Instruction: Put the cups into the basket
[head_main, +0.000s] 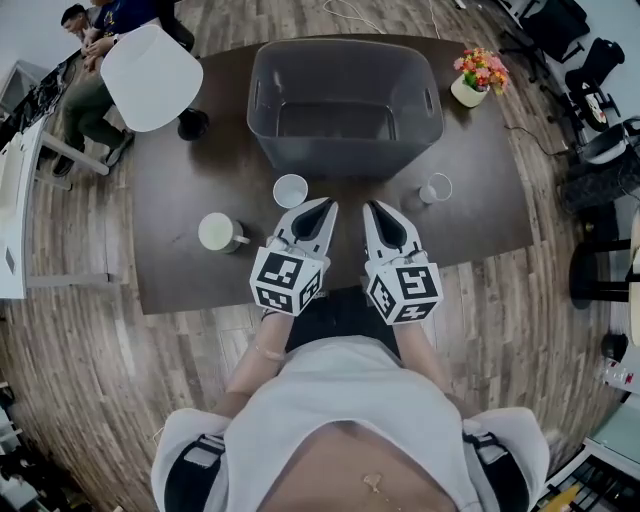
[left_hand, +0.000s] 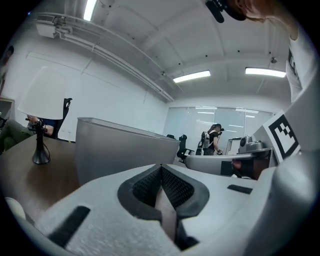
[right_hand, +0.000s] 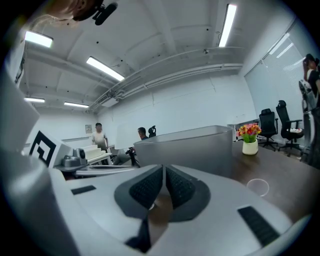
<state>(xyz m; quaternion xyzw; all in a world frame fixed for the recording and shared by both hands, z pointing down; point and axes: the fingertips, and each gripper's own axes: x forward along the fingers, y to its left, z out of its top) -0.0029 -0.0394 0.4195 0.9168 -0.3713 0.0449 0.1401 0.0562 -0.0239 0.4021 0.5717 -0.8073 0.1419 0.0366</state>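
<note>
Left gripper and right gripper: jaws pressed together, empty. Go in like that and the middle cup probably gets shoved against the basket.

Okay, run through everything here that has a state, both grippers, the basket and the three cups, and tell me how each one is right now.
Left gripper: shut, nothing between its jaws.
Right gripper: shut, nothing held.
Basket: upright, empty.
White cup: upright on the table, outside the basket.
Handled mug: upright on the table, outside the basket.
Clear cup: upright on the table, outside the basket.
</note>
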